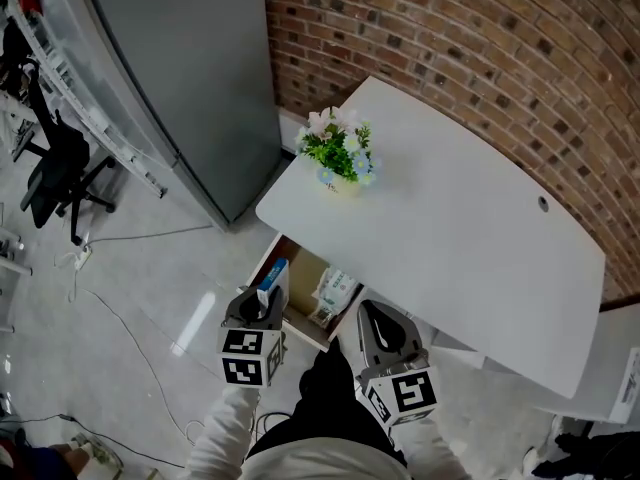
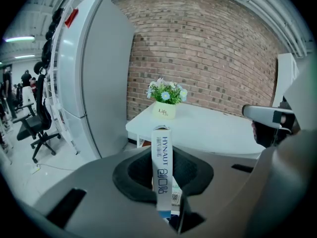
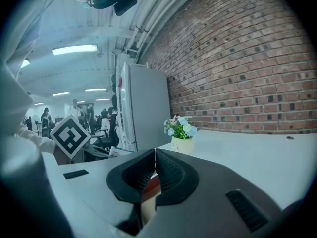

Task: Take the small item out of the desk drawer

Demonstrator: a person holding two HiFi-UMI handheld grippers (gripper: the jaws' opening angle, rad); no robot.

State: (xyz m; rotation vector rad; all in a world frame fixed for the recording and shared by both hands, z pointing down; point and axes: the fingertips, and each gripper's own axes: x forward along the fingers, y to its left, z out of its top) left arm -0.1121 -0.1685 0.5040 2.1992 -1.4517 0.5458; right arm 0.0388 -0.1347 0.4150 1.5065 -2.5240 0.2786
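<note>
Head view: left gripper clamps possibly cardboard box.

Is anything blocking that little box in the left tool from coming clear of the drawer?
Nothing visible does. The left tool grips the box over the open drawer, out from under the desktop.

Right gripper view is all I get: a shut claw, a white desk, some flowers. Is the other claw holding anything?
Observer: Yes. The left claw is clamped on a slim white box printed HYNAUT.
Operator: Is the drawer open?
Observer: Yes. The head view shows the drawer standing open under the desk, with another packet lying inside.
Operator: How is the box sitting?
Observer: Upright between the jaws, its narrow side facing the left gripper's camera.
</note>
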